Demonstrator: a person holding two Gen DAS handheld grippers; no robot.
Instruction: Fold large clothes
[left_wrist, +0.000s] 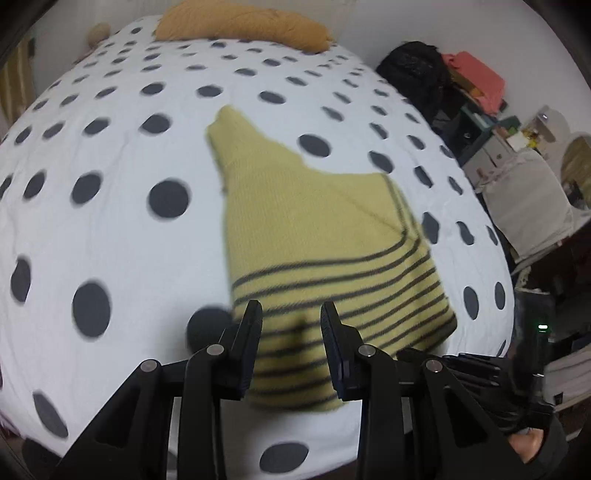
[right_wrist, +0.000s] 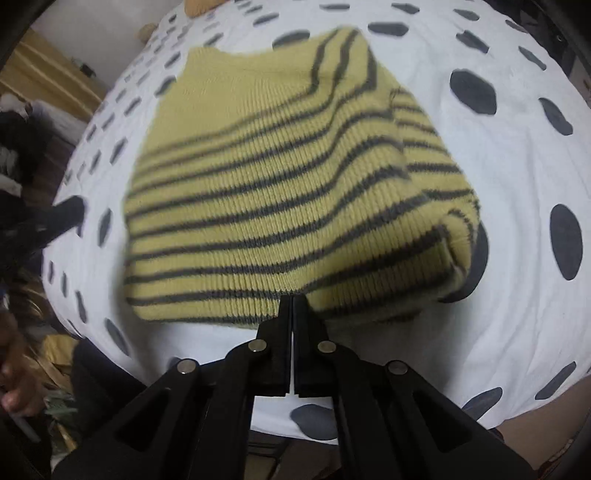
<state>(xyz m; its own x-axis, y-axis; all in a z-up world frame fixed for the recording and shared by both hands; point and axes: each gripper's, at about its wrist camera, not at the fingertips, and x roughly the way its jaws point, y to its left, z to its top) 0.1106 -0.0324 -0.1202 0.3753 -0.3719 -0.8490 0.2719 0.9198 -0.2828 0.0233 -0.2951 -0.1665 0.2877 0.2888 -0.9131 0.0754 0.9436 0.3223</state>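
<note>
Right tongs pinch the striped sweater's hem, seemingly; only the left view shows left tongs parted.

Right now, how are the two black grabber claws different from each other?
The left gripper has its jaws apart, with the yellow striped sweater showing in the gap and nothing pinched. The right gripper has its jaws pressed together, clamped on the sweater's near hem. The left one hangs above the cloth; the right one is touching it and lifting the edge off the dotted bedspread. Both are black and point down at the same sweater.
</note>
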